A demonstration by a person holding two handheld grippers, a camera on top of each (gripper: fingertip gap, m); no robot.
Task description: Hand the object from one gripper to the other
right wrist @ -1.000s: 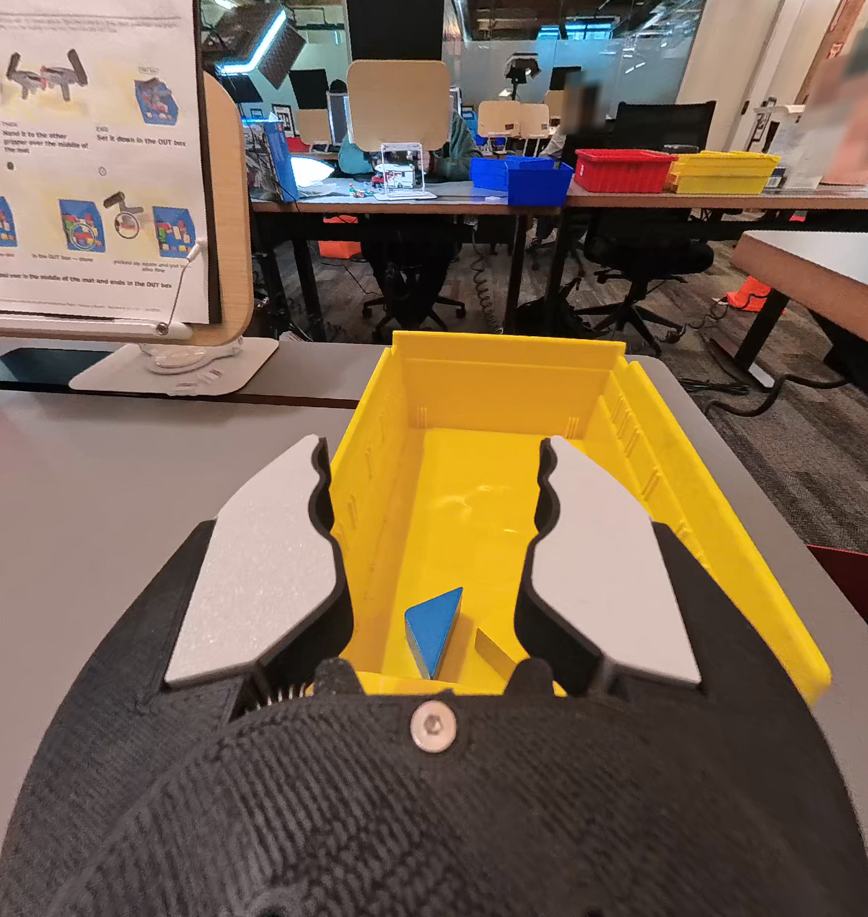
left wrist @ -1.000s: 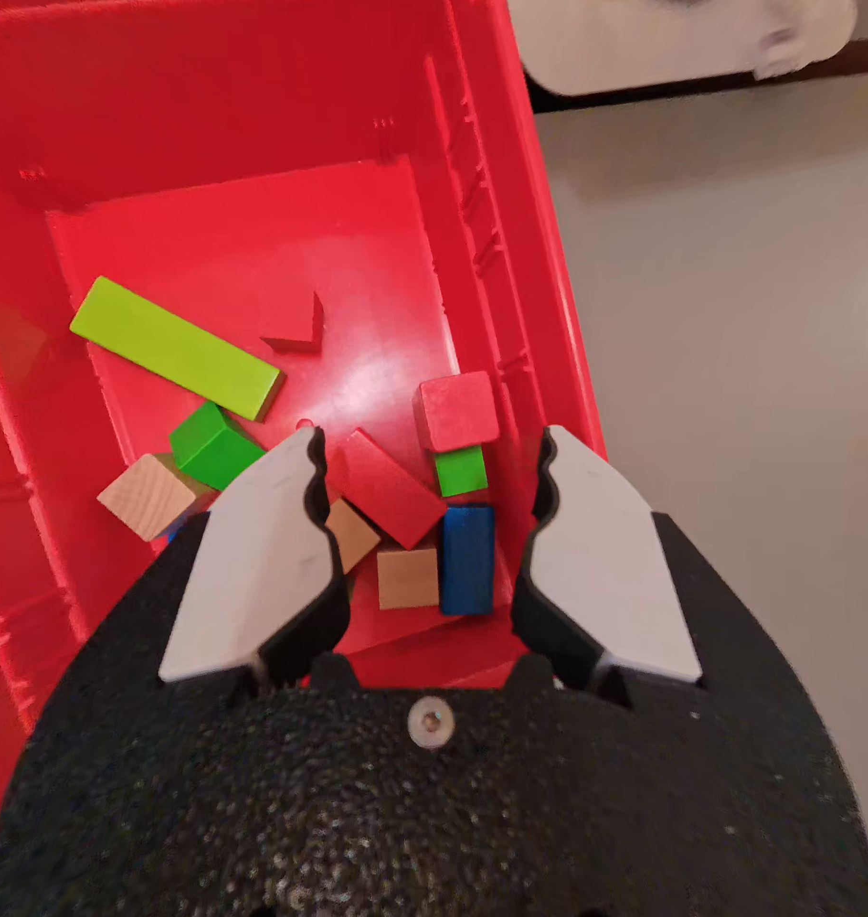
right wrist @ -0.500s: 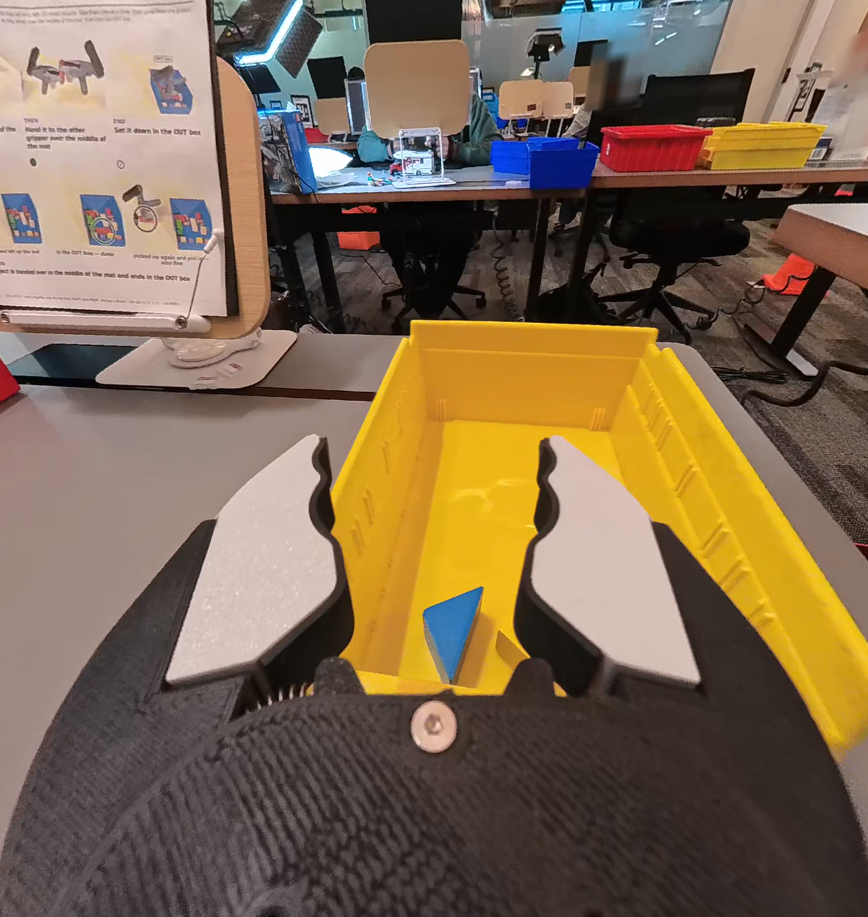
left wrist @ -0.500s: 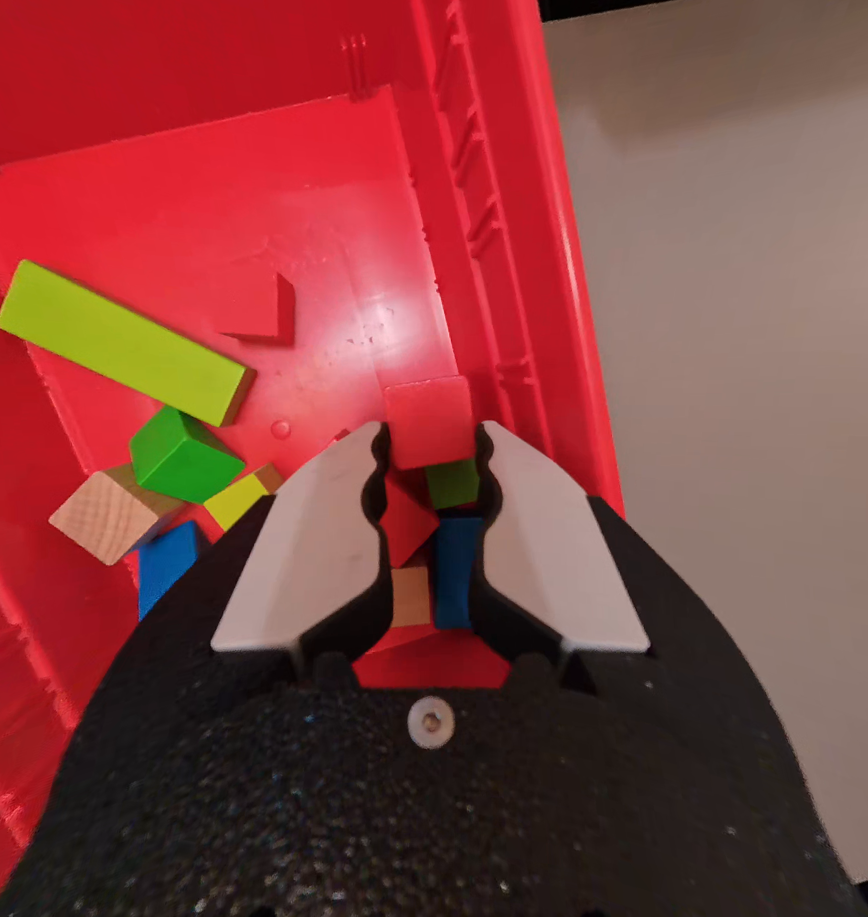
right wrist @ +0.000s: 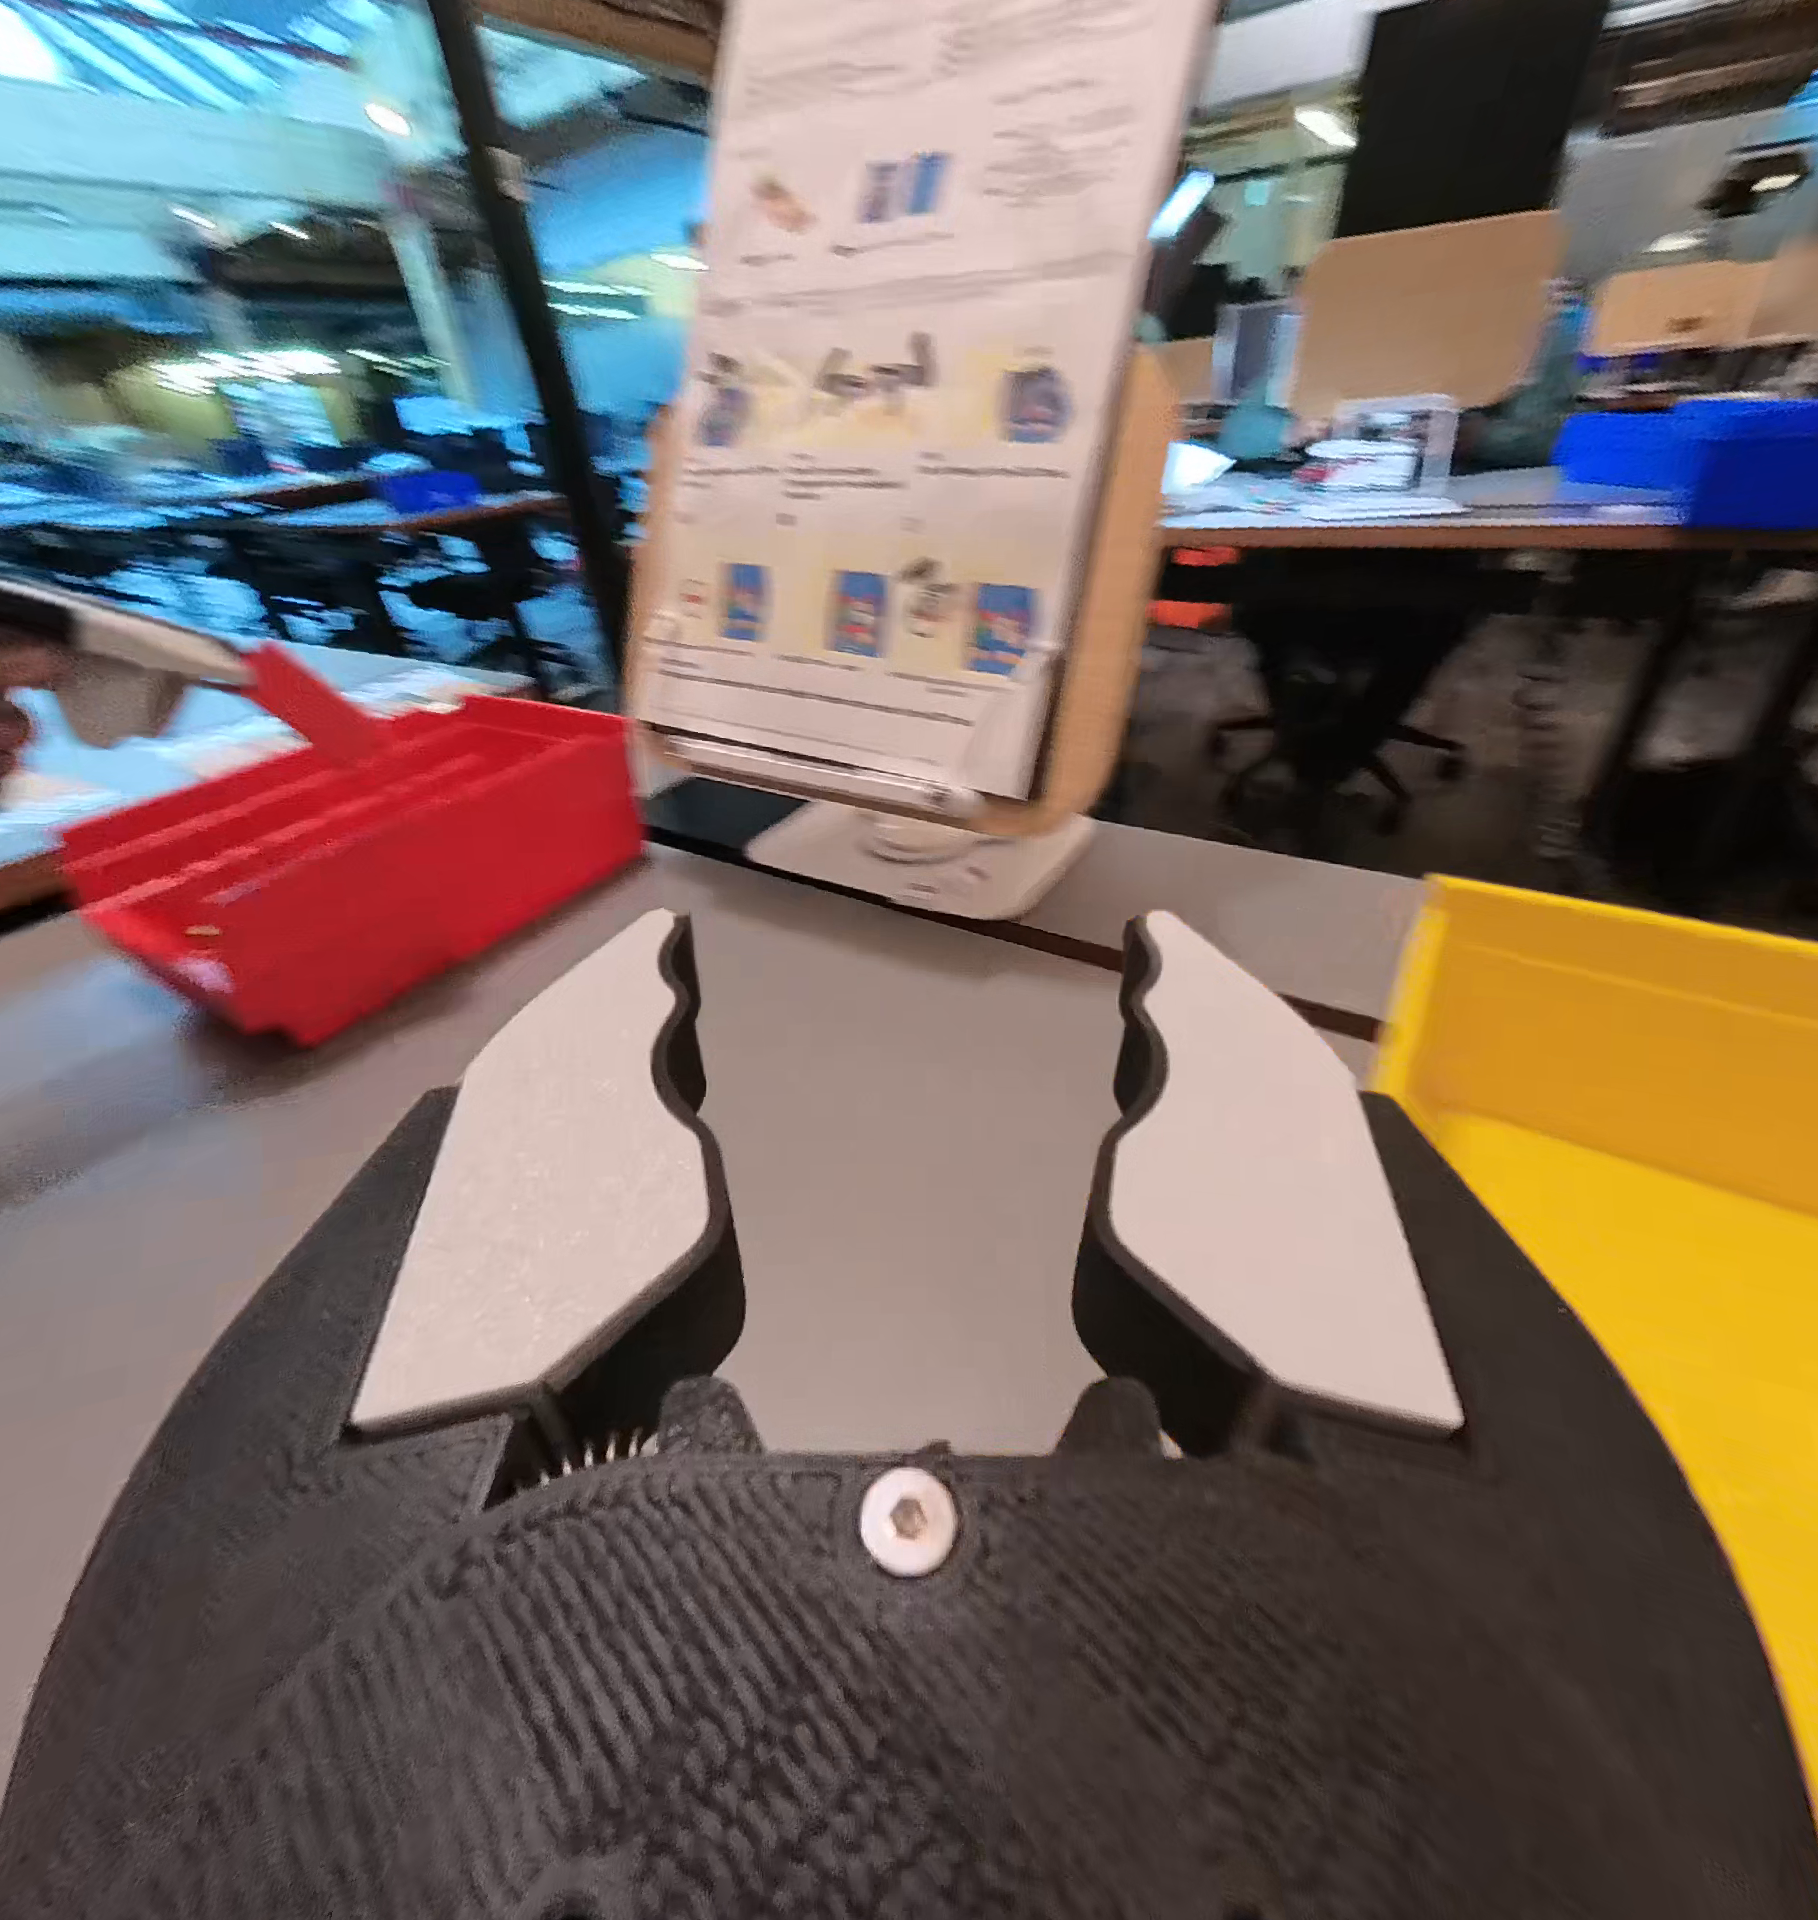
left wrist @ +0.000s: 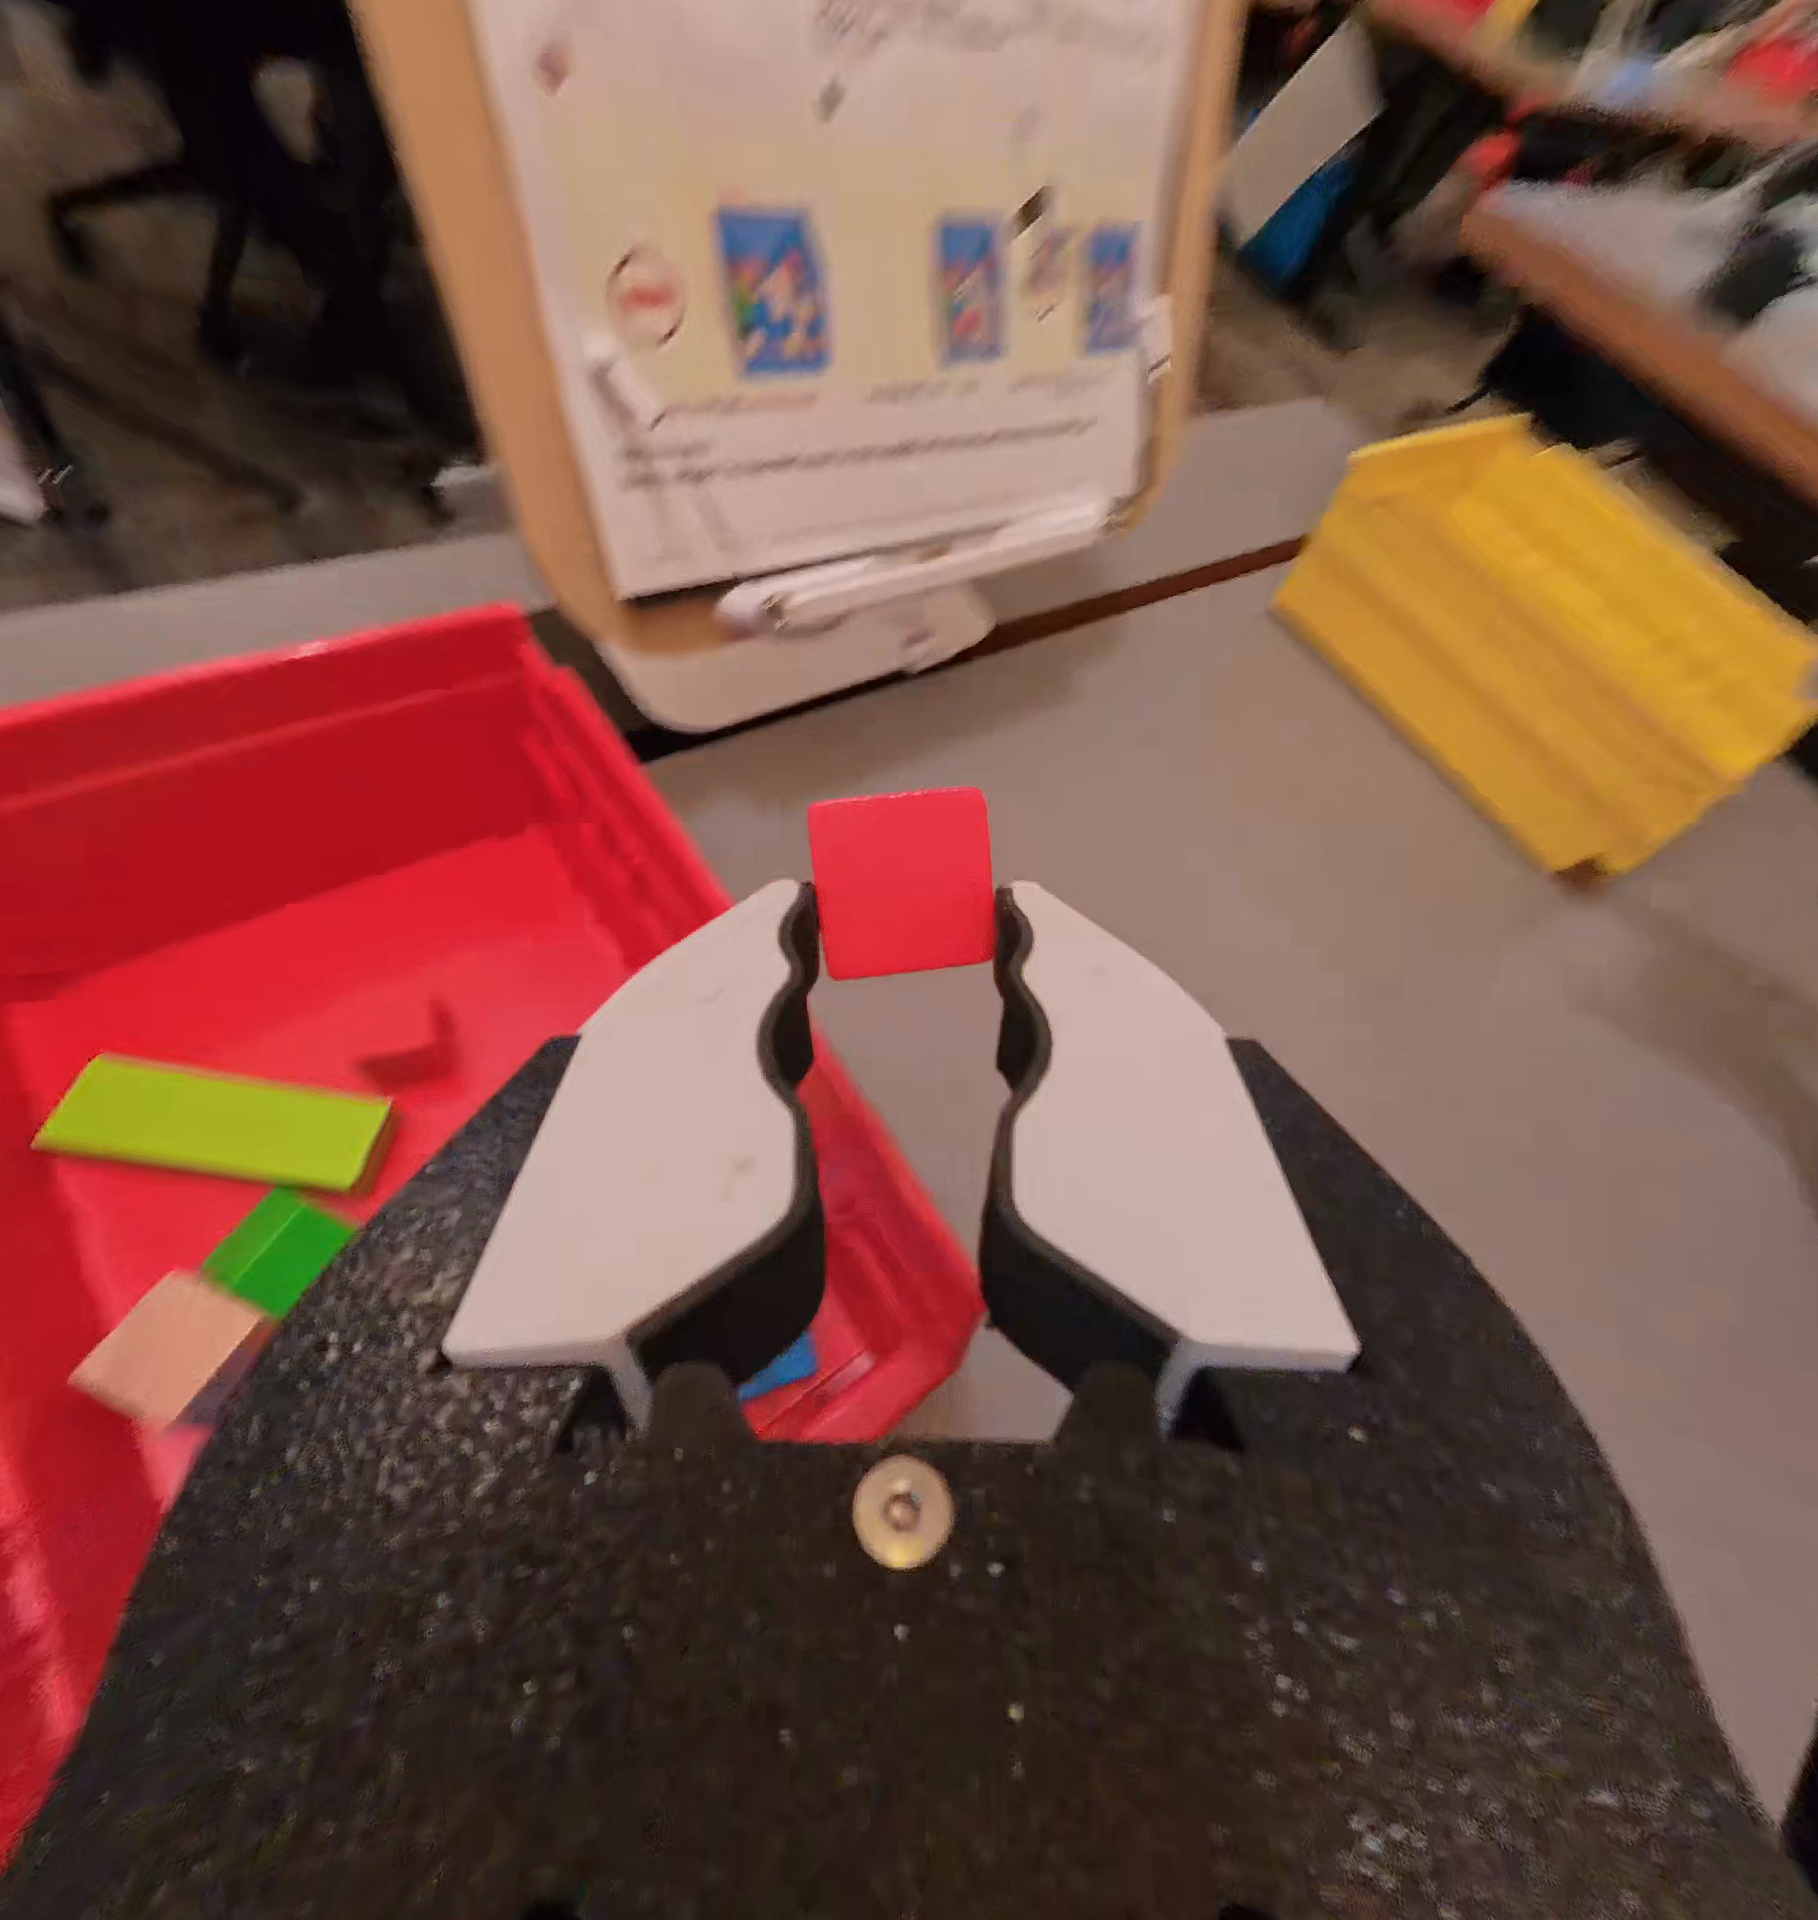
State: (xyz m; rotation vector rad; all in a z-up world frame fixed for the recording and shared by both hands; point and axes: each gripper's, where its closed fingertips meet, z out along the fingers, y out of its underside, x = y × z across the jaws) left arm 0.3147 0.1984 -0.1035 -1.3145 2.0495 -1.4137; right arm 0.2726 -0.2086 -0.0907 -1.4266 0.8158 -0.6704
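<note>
Now red cube [left wrist: 900,881] pinched at left tongs' [left wrist: 903,914] tips.

Blurred instruction board [left wrist: 843,312], background desks [right wrist: 1507,499]

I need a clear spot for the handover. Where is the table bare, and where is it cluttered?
Bare: the grey table between the red bin and yellow bin, in front of the instruction stand. Crowded: the red bin's floor, littered with blocks.
</note>
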